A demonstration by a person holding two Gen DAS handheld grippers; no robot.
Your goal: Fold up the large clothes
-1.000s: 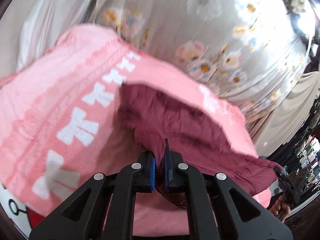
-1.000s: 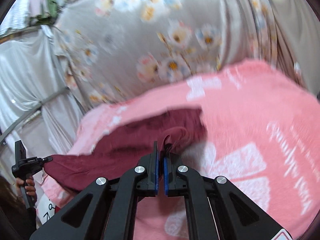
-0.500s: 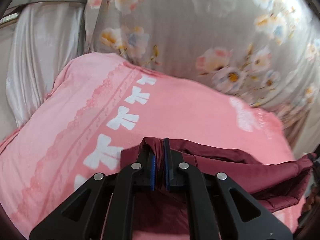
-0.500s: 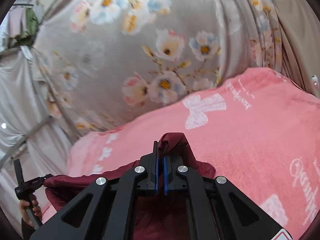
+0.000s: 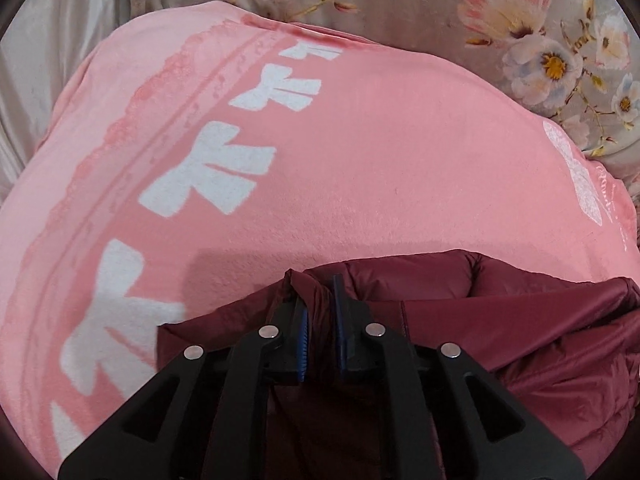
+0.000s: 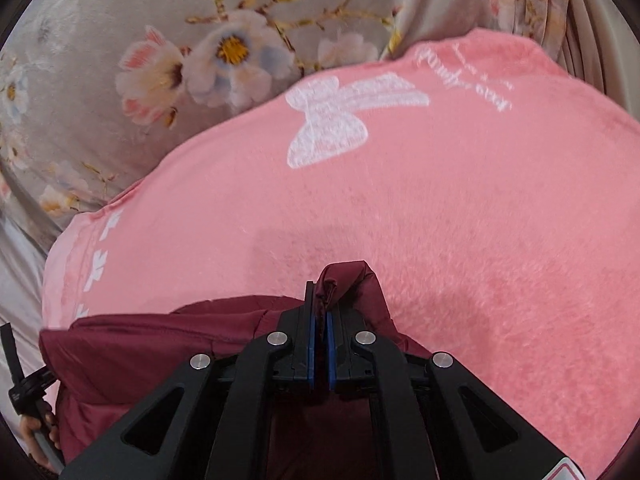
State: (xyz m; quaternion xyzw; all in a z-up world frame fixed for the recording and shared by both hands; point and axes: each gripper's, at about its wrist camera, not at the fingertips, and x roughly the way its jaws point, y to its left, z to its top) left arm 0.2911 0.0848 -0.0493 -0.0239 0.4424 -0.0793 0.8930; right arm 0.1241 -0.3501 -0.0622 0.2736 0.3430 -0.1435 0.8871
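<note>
One maroon padded jacket (image 5: 520, 320) lies on one pink blanket (image 5: 360, 140) printed with white bows, with a grey floral curtain (image 6: 120, 60) behind. The left hand-held gripper (image 5: 320, 312) has just been parting its jaws; a fold of jacket sits loosely in the gap between them. The right hand-held gripper (image 6: 320, 312) is clamped tight on another jacket edge, bunched above its fingertips.
</note>
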